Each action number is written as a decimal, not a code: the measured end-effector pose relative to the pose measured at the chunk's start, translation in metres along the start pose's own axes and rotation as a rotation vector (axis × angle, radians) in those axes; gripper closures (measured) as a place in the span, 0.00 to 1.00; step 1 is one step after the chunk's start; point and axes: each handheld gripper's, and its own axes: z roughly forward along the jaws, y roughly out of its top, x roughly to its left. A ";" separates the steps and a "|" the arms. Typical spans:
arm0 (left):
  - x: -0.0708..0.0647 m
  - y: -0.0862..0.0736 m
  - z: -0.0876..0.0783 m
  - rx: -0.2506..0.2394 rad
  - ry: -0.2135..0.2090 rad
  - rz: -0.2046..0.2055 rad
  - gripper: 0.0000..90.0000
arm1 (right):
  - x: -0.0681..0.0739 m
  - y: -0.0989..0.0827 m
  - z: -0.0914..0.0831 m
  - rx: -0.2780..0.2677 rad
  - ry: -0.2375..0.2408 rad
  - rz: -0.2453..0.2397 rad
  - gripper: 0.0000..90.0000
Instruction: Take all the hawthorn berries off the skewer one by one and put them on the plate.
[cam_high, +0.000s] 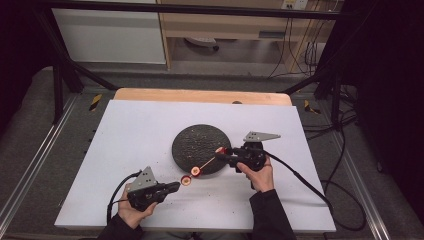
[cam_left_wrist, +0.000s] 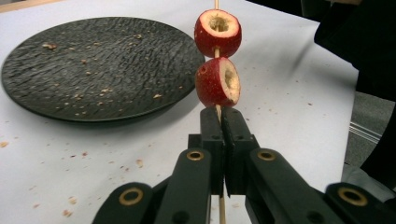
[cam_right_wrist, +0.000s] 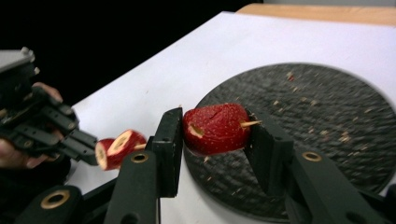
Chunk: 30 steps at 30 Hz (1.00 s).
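White paper covers the surface (cam_high: 150, 130), and crumbs lie all over it. My left gripper (cam_left_wrist: 218, 122) has its jaws shut tight on the low end of a thin wooden stick (cam_left_wrist: 216, 52). Two red fruit pieces (cam_left_wrist: 217, 60) sit on the stick just past those jaws. My right gripper (cam_right_wrist: 212, 135) has its jaws closed around a third red fruit piece (cam_right_wrist: 215, 128), and the stick tip pokes out of it. This piece hangs over the near rim of the dark plate (cam_high: 200, 145). From the left jaws the stick runs up and right to the right jaws. I think I slide this piece down toward the left hand next.
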 end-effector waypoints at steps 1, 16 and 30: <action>0.001 -0.001 -0.001 0.000 0.004 0.000 0.98 | -0.002 0.002 -0.001 -0.006 -0.010 0.000 0.66; 0.015 -0.004 -0.016 -0.018 0.070 -0.033 0.98 | -0.031 0.021 0.013 0.037 -0.154 -0.020 0.66; 0.022 -0.005 -0.015 -0.011 0.126 -0.081 0.98 | -0.034 -0.016 0.071 0.213 -0.179 -0.057 0.66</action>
